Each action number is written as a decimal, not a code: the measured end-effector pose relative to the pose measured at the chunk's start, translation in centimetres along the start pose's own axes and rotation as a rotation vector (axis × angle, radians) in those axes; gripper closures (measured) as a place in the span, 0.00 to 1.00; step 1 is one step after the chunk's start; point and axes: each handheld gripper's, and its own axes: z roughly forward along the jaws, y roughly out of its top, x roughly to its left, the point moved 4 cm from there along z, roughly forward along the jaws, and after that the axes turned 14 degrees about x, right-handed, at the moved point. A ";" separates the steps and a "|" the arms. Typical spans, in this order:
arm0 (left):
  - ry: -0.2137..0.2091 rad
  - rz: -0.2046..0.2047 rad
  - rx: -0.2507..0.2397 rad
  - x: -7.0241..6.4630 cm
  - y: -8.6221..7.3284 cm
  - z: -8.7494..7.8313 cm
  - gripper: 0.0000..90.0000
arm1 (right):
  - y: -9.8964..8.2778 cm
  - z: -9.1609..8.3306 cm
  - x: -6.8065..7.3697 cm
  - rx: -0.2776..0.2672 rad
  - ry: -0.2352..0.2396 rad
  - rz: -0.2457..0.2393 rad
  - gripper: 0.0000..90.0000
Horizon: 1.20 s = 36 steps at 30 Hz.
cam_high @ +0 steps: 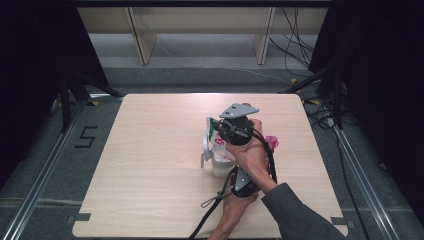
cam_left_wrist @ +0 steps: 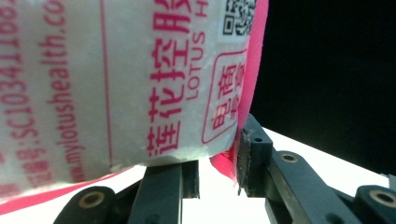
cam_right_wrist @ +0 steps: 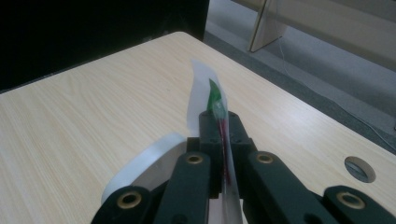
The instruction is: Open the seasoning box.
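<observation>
Pink-printed plastic bag [cam_left_wrist: 116, 79] of white grains sits just right of table [cam_high: 150, 165] centre, tilted over a clear cup [cam_high: 218, 162]. Left gripper [cam_left_wrist: 217, 163] clamps its lower edge; right gripper [cam_right_wrist: 224, 126], at twelve o'clock from the left one, pinches the bag's top flap [cam_right_wrist: 205, 93]. Pouring seems in hand; next, I judge, raise the bottom steadily toward twelve, keeping the mouth over the cup.

bag [cam_high: 216, 131] above cup [cam_high: 221, 162], table [cam_high: 150, 165] centre-right

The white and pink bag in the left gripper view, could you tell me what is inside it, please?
The bag shows a white grainy filling through its clear printed film. What the grains are cannot be told, and the bag's upper part is cut off by the frame.
</observation>
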 end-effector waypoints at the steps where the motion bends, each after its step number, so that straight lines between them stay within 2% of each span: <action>1: -0.015 0.003 0.011 0.0 0.0 -0.1 0.81 | 0.0 0.0 0.0 -0.004 0.004 0.002 1.00; 4: 0.002 -0.007 0.005 0.1 -0.1 0.0 0.81 | 0.1 -0.1 0.0 -0.025 0.005 -0.004 1.00; 7: -0.004 0.003 0.019 0.2 -0.2 -0.1 0.81 | 0.0 -0.4 -0.2 -0.028 0.010 -0.007 1.00; 10: 0.002 0.005 0.024 0.1 -0.2 0.0 0.81 | -0.1 -0.8 -0.3 -0.034 0.016 0.012 1.00; 11: 0.001 0.007 0.028 0.1 -0.3 0.0 0.81 | -0.1 -0.8 -0.3 -0.037 0.020 -0.001 1.00; 12: -0.013 -0.039 -0.008 -0.2 -0.1 0.2 0.81 | -0.1 -0.9 -0.3 -0.042 0.015 0.009 1.00; 13: -0.024 -0.061 -0.037 -0.3 0.0 0.3 0.80 | -0.2 -1.2 -0.4 -0.035 0.021 0.013 1.00; 14: -0.027 -0.070 -0.033 -0.3 -0.1 0.3 0.80 | -0.2 -1.2 -0.5 -0.052 0.016 0.001 1.00; 15: -0.020 -0.065 -0.028 -0.2 -0.1 0.3 0.80 | -0.3 -1.4 -0.6 -0.047 0.020 0.005 1.00; 17: 0.012 -0.017 0.027 0.4 -0.5 0.1 0.80 | -0.4 -1.7 -0.6 -0.058 0.020 0.022 1.00; 18: 0.028 -0.020 0.025 0.4 -0.5 0.2 0.80 | -0.4 -1.8 -0.8 -0.064 0.019 0.009 1.00; 19: 0.026 -0.028 0.024 0.3 -0.5 0.3 0.79 | -0.6 -1.9 -0.8 -0.065 0.026 0.011 1.00; 20: 0.078 -0.003 0.023 0.8 -0.5 0.1 0.79 | -0.7 -2.1 -0.9 -0.068 0.029 0.013 1.00; 25: 0.087 0.008 0.042 0.8 -0.7 0.3 0.78 | -1.2 -2.8 -1.6 -0.102 0.033 0.023 1.00; 27: 0.080 0.001 0.044 0.7 -0.8 0.4 0.77 | -1.4 -3.1 -1.7 -0.113 0.044 0.049 1.00; 29: 0.074 0.000 0.049 0.8 -0.8 0.4 0.76 | -1.7 -3.4 -1.9 -0.122 0.048 0.052 1.00; 31: 0.089 0.014 0.058 0.8 -0.9 0.3 0.76 | -1.9 -3.6 -2.1 -0.145 0.053 0.065 1.00; 32: 0.097 0.019 0.067 0.9 -0.9 0.3 0.76 | -1.9 -3.8 -2.3 -0.160 0.059 0.043 1.00; 33: 0.096 0.017 0.067 1.0 -0.9 0.3 0.75 | -2.1 -3.9 -2.2 -0.176 0.069 0.074 1.00; 34: 0.087 0.014 0.072 1.1 -1.0 0.2 0.75 | -2.2 -4.1 -2.3 -0.170 0.063 0.077 1.00; 36: 0.088 0.012 0.076 1.2 -1.0 0.2 0.74 | -2.5 -4.4 -2.4 -0.188 0.089 0.086 1.00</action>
